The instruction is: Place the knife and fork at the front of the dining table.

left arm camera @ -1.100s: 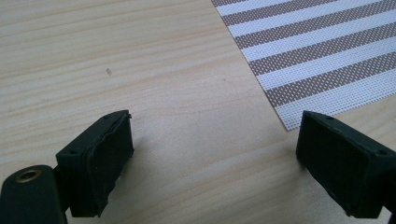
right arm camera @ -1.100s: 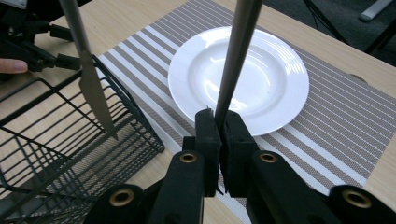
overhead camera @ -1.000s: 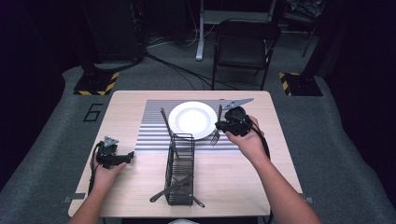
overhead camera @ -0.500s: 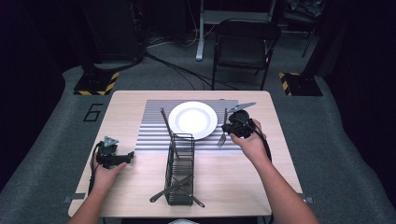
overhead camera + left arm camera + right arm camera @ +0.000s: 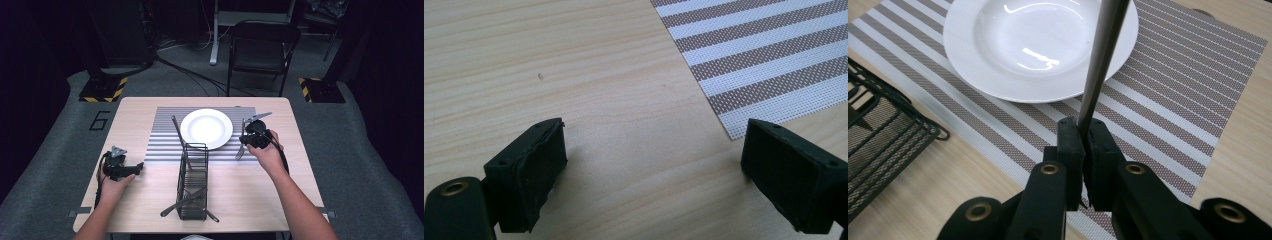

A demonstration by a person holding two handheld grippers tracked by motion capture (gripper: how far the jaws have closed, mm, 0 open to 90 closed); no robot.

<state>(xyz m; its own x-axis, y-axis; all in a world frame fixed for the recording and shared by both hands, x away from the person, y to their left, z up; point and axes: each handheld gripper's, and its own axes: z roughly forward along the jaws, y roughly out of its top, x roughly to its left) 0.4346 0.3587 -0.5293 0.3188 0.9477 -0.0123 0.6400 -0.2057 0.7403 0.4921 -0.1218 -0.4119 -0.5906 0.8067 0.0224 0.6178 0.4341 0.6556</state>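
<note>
Holding a slim grey metal fork (image 5: 242, 145) by its handle, my right gripper (image 5: 1083, 145) has its jaws clamped tight on it, just right of the white plate (image 5: 206, 128) over the striped placemat (image 5: 165, 145). Its tines are blurred from above and its upper end leaves the right gripper view. My left gripper (image 5: 651, 165) gapes wide over bare table (image 5: 574, 75).

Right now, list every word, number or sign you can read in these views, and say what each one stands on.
"6": a dark numeral on the grey floor mat, just off the table's far left corner.
Yellow-and-black hazard stripes, no lettering: on two dark floor plates, one at far left and one at far right.
No writing shows on the plate, the placemat or the wire caddy.
</note>
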